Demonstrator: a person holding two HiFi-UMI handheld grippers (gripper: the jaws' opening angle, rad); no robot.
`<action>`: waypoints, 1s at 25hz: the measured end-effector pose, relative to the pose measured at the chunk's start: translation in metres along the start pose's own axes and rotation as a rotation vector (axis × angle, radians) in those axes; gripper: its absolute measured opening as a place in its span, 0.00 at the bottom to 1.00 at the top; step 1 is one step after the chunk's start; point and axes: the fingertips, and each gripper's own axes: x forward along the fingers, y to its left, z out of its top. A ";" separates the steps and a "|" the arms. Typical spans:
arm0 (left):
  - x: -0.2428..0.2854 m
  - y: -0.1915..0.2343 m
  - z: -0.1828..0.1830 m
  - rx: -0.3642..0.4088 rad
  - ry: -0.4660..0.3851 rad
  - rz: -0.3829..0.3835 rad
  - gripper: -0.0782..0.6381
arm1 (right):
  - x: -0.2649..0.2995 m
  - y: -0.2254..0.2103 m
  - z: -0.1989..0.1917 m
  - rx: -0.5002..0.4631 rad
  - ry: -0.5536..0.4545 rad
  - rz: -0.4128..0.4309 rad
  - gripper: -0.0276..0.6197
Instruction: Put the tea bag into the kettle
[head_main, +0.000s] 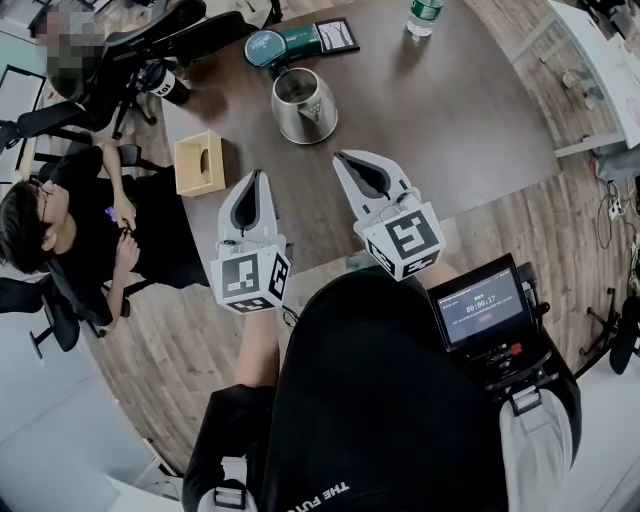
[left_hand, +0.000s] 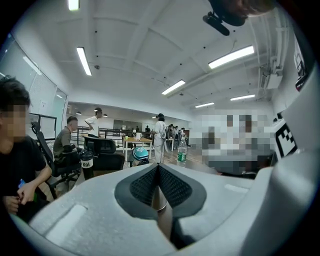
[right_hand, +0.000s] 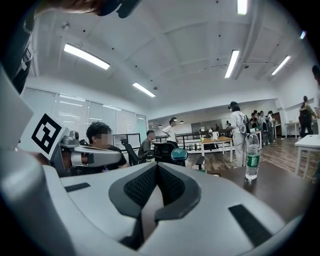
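The steel kettle (head_main: 304, 105) stands on the dark round table (head_main: 470, 110) with its top open. I cannot make out a tea bag in any view. My left gripper (head_main: 259, 177) hovers near the table's front edge, below and left of the kettle, with its jaws shut and empty. My right gripper (head_main: 344, 158) is beside it, just below and right of the kettle, also shut with nothing held. In the left gripper view the pads (left_hand: 145, 185) meet in a closed line. In the right gripper view the pads (right_hand: 172, 184) are pressed together too.
A wooden tissue box (head_main: 199, 163) sits at the table's left edge. A teal round tin (head_main: 265, 47) and a dark green box (head_main: 322, 38) lie behind the kettle. A water bottle (head_main: 424, 15) stands at the far side. A person (head_main: 60, 225) sits left of the table.
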 end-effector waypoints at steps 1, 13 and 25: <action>-0.013 0.000 -0.001 -0.007 -0.002 0.004 0.12 | -0.007 0.010 0.000 -0.004 0.000 0.002 0.05; -0.162 -0.037 -0.011 0.000 -0.066 0.003 0.12 | -0.113 0.116 -0.014 -0.056 -0.003 -0.008 0.05; -0.238 -0.061 -0.038 0.000 -0.063 -0.009 0.12 | -0.178 0.160 -0.043 -0.065 0.028 -0.061 0.05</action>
